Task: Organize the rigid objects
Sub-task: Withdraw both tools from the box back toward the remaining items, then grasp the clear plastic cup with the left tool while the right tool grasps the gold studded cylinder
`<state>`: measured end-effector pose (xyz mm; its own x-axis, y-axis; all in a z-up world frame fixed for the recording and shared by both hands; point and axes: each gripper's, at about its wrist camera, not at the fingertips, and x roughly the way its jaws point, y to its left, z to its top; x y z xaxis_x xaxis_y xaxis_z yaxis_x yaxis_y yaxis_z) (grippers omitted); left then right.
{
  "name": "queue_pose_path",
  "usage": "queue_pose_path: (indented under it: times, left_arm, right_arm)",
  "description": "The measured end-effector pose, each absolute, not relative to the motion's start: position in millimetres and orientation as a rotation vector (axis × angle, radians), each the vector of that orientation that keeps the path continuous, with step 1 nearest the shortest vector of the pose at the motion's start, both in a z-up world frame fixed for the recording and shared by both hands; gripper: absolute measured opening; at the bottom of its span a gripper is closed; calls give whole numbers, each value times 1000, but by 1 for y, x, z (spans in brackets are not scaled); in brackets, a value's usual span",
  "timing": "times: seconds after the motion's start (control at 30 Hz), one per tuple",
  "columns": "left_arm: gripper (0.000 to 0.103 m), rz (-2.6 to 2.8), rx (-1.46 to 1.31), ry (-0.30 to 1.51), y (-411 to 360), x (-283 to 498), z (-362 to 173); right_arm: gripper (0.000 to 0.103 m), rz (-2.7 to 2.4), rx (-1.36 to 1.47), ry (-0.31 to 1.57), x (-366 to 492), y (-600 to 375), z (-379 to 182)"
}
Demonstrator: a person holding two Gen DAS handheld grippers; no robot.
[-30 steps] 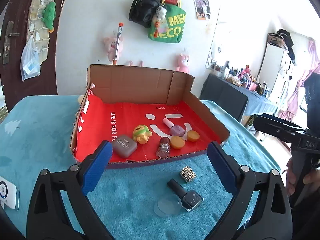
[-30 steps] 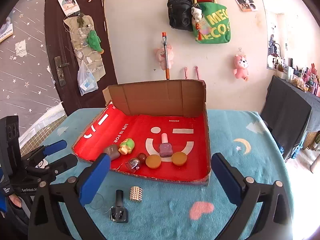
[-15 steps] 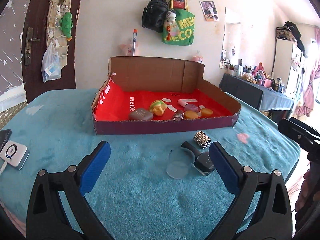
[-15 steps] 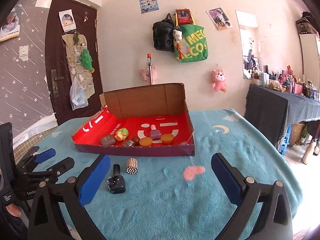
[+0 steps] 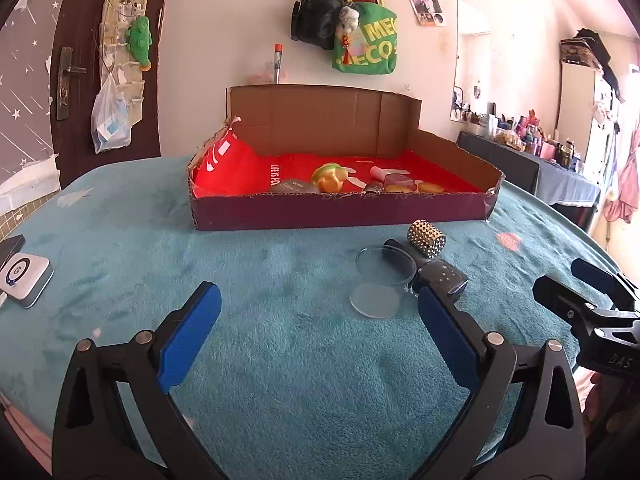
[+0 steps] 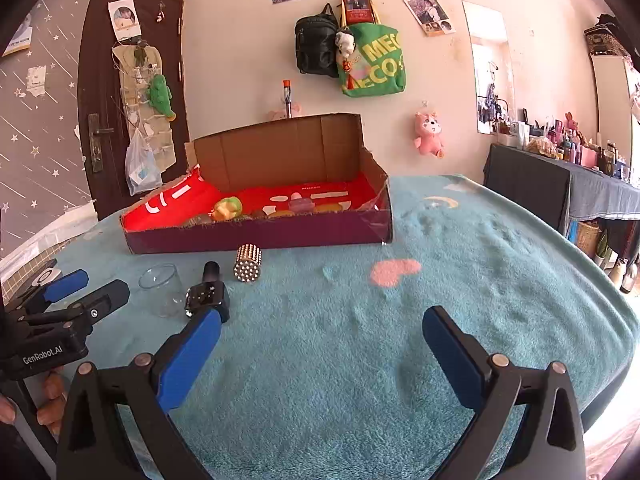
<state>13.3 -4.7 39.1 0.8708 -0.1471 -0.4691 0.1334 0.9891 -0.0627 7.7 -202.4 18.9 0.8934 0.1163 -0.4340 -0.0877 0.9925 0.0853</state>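
Three loose items lie on the teal cloth (image 5: 280, 360) just near of the cardboard box (image 5: 340, 212): a studded metal cylinder (image 5: 426, 233) on its side, a dark square bottle (image 5: 440, 276) lying flat, and a clear glass cup (image 5: 386, 276) tipped over, the last two touching. Inside the box, on its red lining, sit a yellow-green toy (image 5: 329, 176), a grey case (image 5: 296, 186) and several small pieces. Both tools hang low over the cloth with jaws spread wide and nothing between them: the left gripper (image 5: 316, 340) near and left of the cup, the right gripper (image 6: 320, 344) to the right of the bottle. A white device (image 5: 24, 280) lies far left.
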Motion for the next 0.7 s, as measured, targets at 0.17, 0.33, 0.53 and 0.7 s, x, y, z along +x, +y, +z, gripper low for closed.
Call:
queue_pose_path:
  times: [0.17, 0.33, 0.53, 0.7]
  left_arm:
    - [101, -140, -30, 515, -4, 15, 32]
    - [101, -141, -39, 522, -3, 15, 28]
    - [101, -146, -42, 523, -3, 15, 30]
    - [101, -166, -48, 551, -6, 21, 34]
  right_arm:
    - [103, 97, 68, 477, 13, -202, 12]
    - [103, 71, 61, 487, 16, -202, 5]
    - [103, 71, 60, 498, 18, -202, 1]
    - [103, 76, 62, 506, 23, -202, 3]
